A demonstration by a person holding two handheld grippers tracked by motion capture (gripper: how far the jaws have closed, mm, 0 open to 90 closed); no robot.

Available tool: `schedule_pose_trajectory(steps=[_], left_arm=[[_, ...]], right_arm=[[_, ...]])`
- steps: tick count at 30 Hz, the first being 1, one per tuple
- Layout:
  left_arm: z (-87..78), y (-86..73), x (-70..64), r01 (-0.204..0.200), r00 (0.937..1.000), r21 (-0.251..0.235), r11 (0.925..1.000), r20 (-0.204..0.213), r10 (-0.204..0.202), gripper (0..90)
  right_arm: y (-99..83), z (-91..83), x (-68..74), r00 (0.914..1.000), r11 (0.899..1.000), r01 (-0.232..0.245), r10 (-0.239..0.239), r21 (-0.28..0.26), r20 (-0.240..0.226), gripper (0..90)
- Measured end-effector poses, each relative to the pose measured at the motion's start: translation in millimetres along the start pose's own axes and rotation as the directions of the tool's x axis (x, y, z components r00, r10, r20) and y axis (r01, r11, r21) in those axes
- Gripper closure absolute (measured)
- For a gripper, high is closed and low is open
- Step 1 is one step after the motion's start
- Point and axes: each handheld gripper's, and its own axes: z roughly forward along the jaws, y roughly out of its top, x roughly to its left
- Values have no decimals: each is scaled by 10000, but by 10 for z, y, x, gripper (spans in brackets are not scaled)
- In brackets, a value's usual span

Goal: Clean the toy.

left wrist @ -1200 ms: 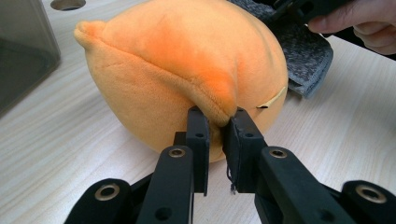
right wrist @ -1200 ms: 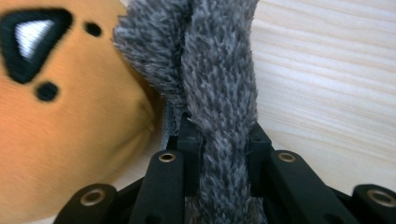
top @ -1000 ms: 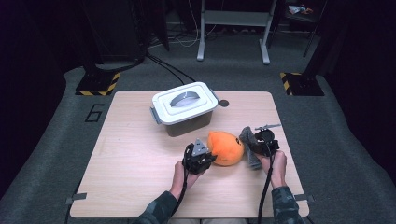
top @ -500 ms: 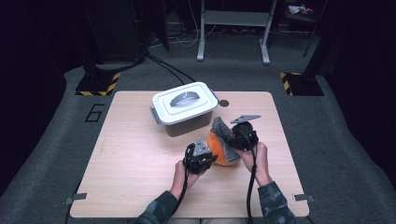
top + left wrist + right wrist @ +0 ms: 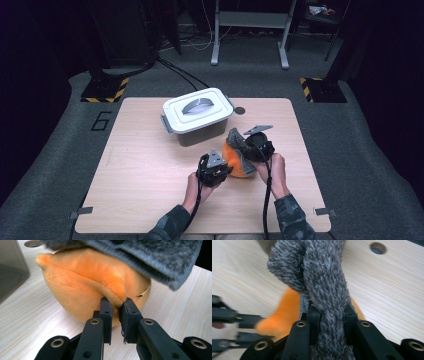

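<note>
An orange plush toy point(image 5: 236, 161) lies on the wooden table point(image 5: 140, 175), between my two grippers. My left gripper point(image 5: 220, 167) is shut on a seam fold of the orange plush toy point(image 5: 85, 285) at its near side. A grey fuzzy cloth point(image 5: 238, 143) drapes over the top of the toy. My right gripper point(image 5: 250, 148) is shut on this grey fuzzy cloth point(image 5: 324, 277), which bunches between its jaws. The left gripper point(image 5: 239, 327) shows blurred at the left of the right gripper view, beside the orange plush toy point(image 5: 282, 315).
A white lidded box point(image 5: 197, 114) with a grey handle stands just behind the toy, its dark wall point(image 5: 10, 270) at the left in the left gripper view. A round hole point(image 5: 240, 110) marks the table near the box. The table's left half holds nothing.
My right gripper has carried the grey cloth leftwards from the right side of the toy, over its top. The left gripper has stayed in place on the toy.
</note>
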Motion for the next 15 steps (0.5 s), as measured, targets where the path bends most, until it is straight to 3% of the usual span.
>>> schedule_pose_trajectory(steps=[2,3,9,15], left_arm=[[0,-1,3,-3,10000,7,10000,-10,3,804],[5,-7,6,3,10000,-27,10000,-56,-3,804],[6,-20,15,79,10000,-22,10000,-56,-79,804],[9,-23,18,66,9999,-2,10000,-78,-66,805]], right_arm=[[-22,-7,-37,9998,10000,-78,77,44,188,742],[-73,-6,-125,9989,9996,-256,252,107,388,741],[-218,19,-326,9937,9955,-872,843,361,742,741],[-419,142,-542,9836,9837,-1628,1557,764,909,741]])
